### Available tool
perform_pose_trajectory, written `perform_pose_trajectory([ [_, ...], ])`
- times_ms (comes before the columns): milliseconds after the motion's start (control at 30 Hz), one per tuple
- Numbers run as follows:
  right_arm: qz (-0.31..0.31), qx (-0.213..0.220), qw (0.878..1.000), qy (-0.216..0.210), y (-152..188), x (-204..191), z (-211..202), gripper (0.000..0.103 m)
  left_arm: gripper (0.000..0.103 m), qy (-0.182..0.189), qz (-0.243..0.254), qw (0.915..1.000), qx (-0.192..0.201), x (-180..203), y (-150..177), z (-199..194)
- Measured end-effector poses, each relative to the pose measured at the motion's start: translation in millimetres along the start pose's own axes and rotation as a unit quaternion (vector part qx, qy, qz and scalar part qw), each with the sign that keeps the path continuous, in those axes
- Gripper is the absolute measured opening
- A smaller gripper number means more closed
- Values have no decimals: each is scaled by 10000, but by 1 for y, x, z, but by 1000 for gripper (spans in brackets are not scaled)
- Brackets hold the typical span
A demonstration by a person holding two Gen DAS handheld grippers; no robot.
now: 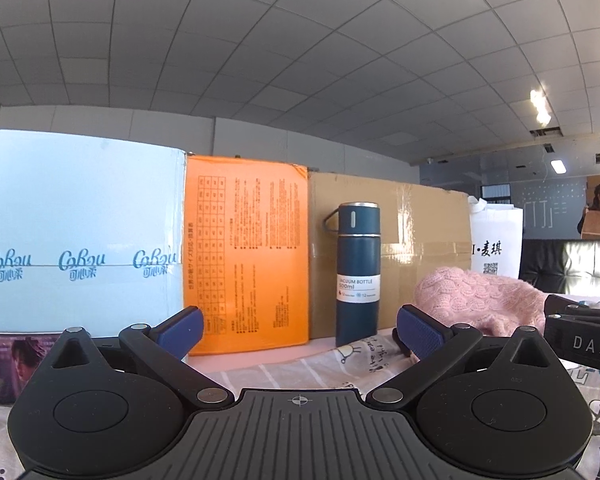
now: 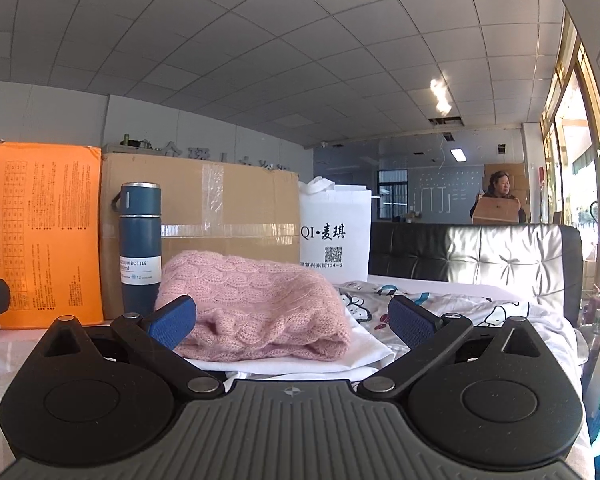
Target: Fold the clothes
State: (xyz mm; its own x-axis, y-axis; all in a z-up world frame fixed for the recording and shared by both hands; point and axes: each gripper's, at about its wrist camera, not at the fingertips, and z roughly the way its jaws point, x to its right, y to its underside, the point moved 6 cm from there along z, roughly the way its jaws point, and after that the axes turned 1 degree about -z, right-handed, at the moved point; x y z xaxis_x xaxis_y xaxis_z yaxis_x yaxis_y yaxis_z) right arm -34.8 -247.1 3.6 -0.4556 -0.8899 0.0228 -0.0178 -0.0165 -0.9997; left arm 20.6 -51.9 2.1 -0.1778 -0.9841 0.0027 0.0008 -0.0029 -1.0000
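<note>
Left wrist view: the left gripper point(image 1: 300, 330) has fingers spread, empty, facing a vacuum bottle point(image 1: 358, 274); the pink sweater point(image 1: 476, 300) lies at right. Right wrist view: the right gripper point(image 2: 292, 320), fingers spread, faces the sweater, seemingly folded atop a white garment point(image 2: 364, 354) on the bed; folding looks mostly done.

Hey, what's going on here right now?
A person holds two grippers over a bed for folding clothes. The pink knit sweater lies bunched on a white garment, right in front of the open right gripper. The left gripper is open too, facing a blue vacuum bottle. Neither holds anything yet.
</note>
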Motion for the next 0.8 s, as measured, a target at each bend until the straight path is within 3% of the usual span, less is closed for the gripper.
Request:
perform_pose_trajectory([
  [133, -66, -3, 9997, -238, 0, -5, 0, 103, 103, -1, 39, 10000, 32, 0, -1, -2],
  [800, -41, -167, 9992, -373, 2, -7, 5, 103, 103, -46, 44, 9999, -78, -2, 1, 1],
])
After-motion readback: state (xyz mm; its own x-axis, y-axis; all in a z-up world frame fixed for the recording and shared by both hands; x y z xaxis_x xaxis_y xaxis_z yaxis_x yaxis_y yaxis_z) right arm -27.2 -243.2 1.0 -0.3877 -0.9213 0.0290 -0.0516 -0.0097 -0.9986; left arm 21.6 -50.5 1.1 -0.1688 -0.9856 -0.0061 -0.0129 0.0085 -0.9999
